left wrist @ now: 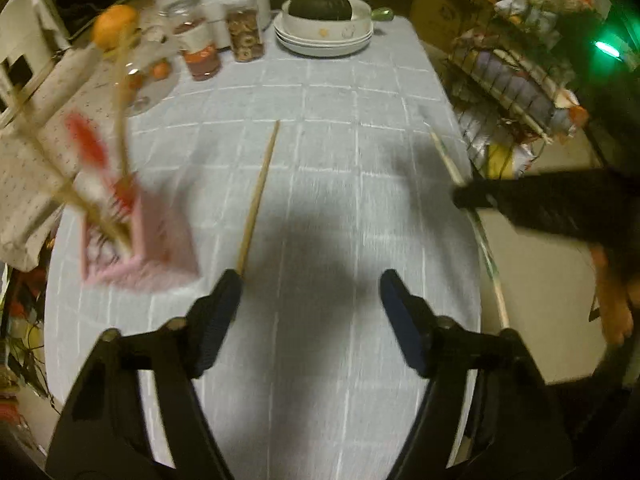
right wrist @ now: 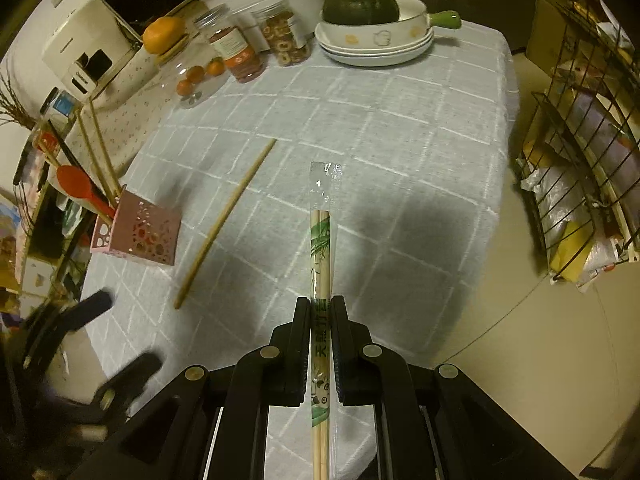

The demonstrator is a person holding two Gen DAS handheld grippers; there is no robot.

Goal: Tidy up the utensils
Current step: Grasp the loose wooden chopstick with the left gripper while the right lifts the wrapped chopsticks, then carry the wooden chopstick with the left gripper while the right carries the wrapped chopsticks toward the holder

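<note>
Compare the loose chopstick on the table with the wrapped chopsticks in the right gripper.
The loose chopstick is single, bare and lies flat on the tablecloth. The wrapped chopsticks are a pair in a clear printed sleeve, clamped in the right gripper above the cloth. Both are pale wood.

we see a pale grey-blue cloth (right wrist: 400, 128) with a white grid on the surface. the holder (right wrist: 146, 236) at nine o'clock is pink with punched round holes, a red spoon (right wrist: 80, 188) in it. the loose chopstick (right wrist: 226, 220) is tan. the wrapped chopsticks (right wrist: 321, 240) carry green leaf print. both tools, left (left wrist: 310, 292) and right (right wrist: 321, 308), are black. the squash (right wrist: 360, 8) at twelve is dark green, in white dishes (right wrist: 376, 46).
</note>
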